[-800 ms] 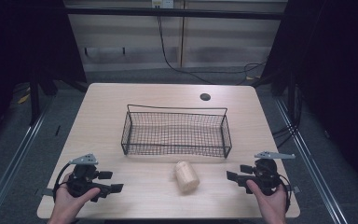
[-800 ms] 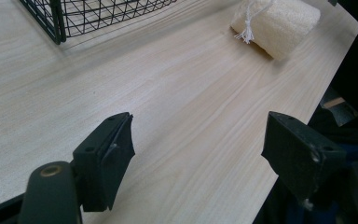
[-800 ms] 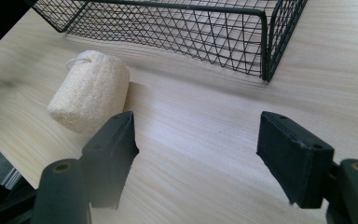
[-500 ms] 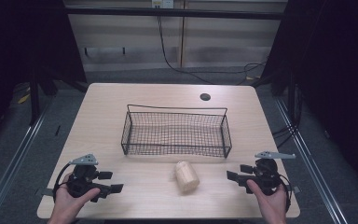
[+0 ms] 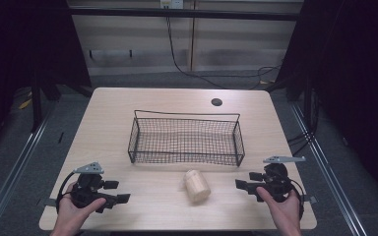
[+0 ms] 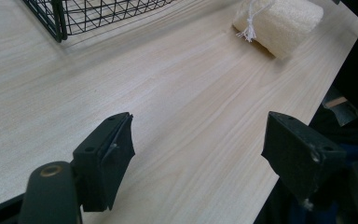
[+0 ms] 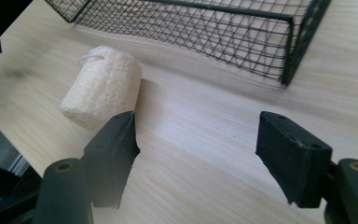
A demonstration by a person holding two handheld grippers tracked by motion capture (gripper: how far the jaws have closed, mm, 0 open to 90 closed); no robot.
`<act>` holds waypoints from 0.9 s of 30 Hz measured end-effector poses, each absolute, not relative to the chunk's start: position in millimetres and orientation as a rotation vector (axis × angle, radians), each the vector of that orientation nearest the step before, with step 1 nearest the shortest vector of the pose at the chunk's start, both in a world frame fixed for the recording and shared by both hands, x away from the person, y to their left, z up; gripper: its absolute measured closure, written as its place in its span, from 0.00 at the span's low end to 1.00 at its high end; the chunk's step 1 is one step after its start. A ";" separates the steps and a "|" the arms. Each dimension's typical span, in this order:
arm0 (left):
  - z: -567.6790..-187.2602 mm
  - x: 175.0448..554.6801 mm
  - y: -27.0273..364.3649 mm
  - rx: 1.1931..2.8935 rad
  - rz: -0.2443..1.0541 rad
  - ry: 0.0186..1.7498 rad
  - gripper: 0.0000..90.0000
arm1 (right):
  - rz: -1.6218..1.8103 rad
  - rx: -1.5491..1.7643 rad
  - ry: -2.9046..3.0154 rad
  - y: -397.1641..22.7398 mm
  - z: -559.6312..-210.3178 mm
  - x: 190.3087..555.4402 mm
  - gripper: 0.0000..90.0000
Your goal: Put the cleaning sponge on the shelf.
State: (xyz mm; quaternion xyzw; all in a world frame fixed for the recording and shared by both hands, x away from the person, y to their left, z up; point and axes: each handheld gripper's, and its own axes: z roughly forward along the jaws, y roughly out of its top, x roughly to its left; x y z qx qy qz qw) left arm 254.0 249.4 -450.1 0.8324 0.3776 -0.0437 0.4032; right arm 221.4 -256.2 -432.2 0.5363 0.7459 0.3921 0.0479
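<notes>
From the high view, the loofah roll point(image 5: 197, 186) lies on the table point(image 5: 152, 101) just in front of the wire basket point(image 5: 186, 139), between the left gripper point(image 5: 119, 191) and right gripper point(image 5: 241, 184), both near the front edge. The left gripper view shows jaws wide, bare wood ahead, the roll far off by the table's edge. The right gripper view shows jaws wide, the roll just beyond one jaw.

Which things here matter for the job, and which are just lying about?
In play: loofah roll, wire basket, left gripper, right gripper, both open and holding nothing.
Lying about: cable hole in the table, floor cable behind.
</notes>
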 end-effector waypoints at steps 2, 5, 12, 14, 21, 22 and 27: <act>-450.6 254.2 249.3 2.102 -0.109 0.958 0.27 | 1.191 1.631 2.296 -252.1 -431.0 222.7 0.32; -450.7 254.4 249.4 2.104 -0.107 0.961 0.27 | 1.185 1.626 2.324 -246.2 -428.6 225.1 0.32; -451.1 254.4 249.6 2.102 -0.107 0.961 0.27 | 1.182 1.614 2.391 -233.1 -427.2 232.0 0.32; -451.2 254.5 249.5 2.101 -0.108 0.962 0.27 | 1.179 1.613 2.408 -229.2 -427.2 234.0 0.32; -450.2 254.5 250.8 2.107 -0.107 0.949 0.27 | 1.150 1.628 2.490 -213.2 -425.6 244.6 0.32; -450.2 254.5 250.8 2.107 -0.107 0.949 0.27 | 1.150 1.628 2.490 -213.2 -425.6 244.6 0.32; -450.1 254.5 250.7 2.109 -0.107 0.949 0.27 | 1.115 1.630 2.550 -202.6 -425.1 250.0 0.30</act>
